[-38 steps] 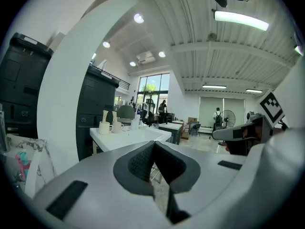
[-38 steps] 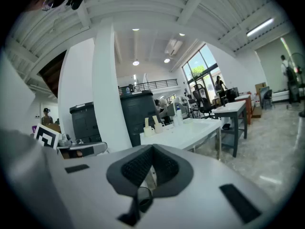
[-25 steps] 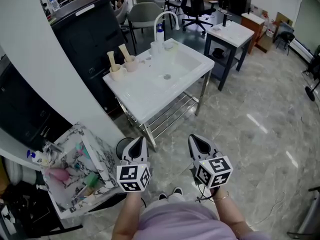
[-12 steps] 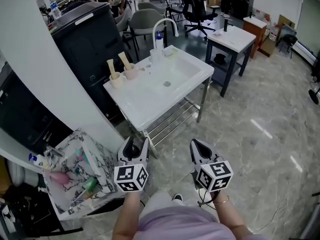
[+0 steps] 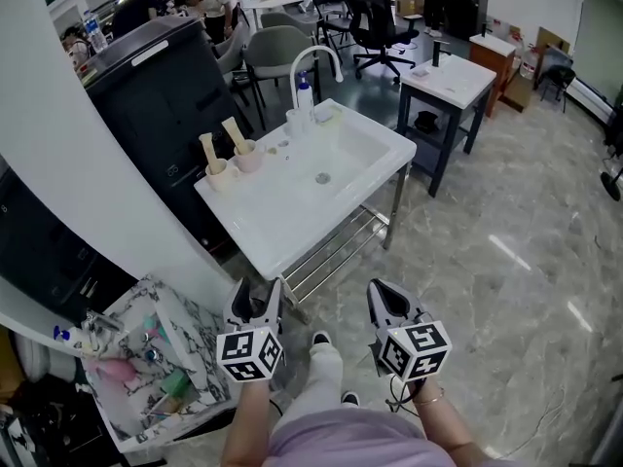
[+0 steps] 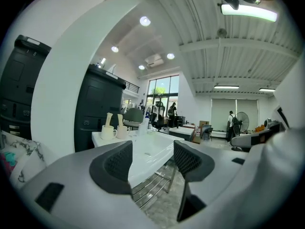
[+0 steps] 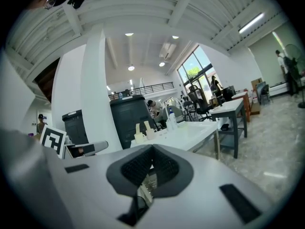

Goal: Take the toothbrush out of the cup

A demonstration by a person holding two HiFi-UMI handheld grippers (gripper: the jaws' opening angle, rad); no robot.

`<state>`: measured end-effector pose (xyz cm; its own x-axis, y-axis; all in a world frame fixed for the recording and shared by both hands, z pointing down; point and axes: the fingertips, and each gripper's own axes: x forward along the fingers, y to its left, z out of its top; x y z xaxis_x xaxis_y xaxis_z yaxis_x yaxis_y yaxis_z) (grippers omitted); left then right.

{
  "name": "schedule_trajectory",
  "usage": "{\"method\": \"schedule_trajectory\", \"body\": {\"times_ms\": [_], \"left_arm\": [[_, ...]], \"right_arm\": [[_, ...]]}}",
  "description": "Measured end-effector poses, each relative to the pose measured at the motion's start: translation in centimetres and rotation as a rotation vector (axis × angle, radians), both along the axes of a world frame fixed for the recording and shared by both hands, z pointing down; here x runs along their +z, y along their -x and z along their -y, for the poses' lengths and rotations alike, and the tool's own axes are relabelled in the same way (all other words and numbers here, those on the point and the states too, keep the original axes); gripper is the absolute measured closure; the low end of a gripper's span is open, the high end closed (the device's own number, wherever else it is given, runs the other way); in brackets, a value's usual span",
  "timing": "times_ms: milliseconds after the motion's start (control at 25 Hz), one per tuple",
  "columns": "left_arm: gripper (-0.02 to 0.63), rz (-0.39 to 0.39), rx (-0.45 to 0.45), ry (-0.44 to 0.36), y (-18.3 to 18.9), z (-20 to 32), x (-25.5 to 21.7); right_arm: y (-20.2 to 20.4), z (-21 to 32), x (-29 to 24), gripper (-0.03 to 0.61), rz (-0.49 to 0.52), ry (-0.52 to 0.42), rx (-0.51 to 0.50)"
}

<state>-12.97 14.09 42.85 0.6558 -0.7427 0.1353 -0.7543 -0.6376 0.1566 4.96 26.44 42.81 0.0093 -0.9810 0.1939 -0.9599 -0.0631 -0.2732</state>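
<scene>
Two cups stand at the back left of the white sink table (image 5: 263, 224): a cream cup (image 5: 218, 174) and a pinkish cup (image 5: 248, 157), each with a pale toothbrush (image 5: 234, 132) standing in it. In the left gripper view the cups (image 6: 107, 131) are small and far off. My left gripper (image 5: 256, 295) is held well short of the table; its jaws have just been opening and stand open with nothing between the pads (image 6: 119, 163). My right gripper (image 5: 383, 292) hovers beside it over the floor, its jaws shut and empty (image 7: 151, 163).
A curved faucet (image 5: 313, 52) and a soap bottle (image 5: 305, 89) stand behind the basin. A dark cabinet (image 5: 161, 81) and a white pillar (image 5: 58, 163) are at the left. A marble-patterned box (image 5: 185, 305) of toiletries sits low left. A small side table (image 5: 448, 76) stands at the right.
The left gripper's jaws went from shut to wide open. Both grippers moved forward toward the sink table, and a leg has stepped forward between them.
</scene>
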Motion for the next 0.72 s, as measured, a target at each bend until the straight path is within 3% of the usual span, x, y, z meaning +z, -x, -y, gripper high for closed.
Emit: {"method": "schedule_trajectory", "body": {"times_ms": [720], "left_arm": [[0.356, 0.016, -0.046, -0.022, -2.4, 22.6, -0.8]], "right_arm": [[-4.1, 22.3, -1.1, 0.575, -0.034, 0.006, -0.007]]}}
